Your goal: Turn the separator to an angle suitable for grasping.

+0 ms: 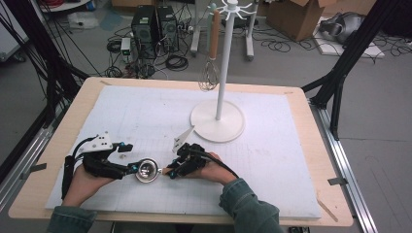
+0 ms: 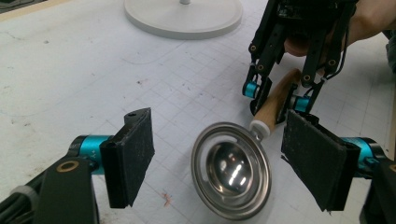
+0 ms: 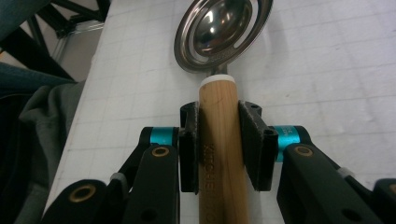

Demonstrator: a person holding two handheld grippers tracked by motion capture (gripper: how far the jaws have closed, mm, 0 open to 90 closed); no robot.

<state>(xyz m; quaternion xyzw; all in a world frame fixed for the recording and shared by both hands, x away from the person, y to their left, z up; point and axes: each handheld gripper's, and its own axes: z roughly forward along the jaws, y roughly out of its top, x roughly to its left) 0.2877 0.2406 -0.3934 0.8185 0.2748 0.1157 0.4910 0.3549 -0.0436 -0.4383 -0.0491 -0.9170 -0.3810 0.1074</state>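
Lying on the gridded white mat [image 1: 272, 160], the strainer [image 3: 223, 140] is clamped by the right gripper [image 3: 223, 144]; left gripper [image 2: 219, 168] agape.

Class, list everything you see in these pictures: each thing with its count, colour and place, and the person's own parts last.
Egg separator: one, steel bowl, wooden handle, near mat edge.
Whisk: one, wire, wooden handle, hanging on stand.
Stand: one, white, mat centre.
Mat: one, white, gridded, covering table.
Table: one, light wood.
Computer towers: two, black, floor behind.
Cardboard box: one, brown, floor.
Left gripper: open around bowl.
Right gripper: shut on handle.
Sleeves: two, denim.
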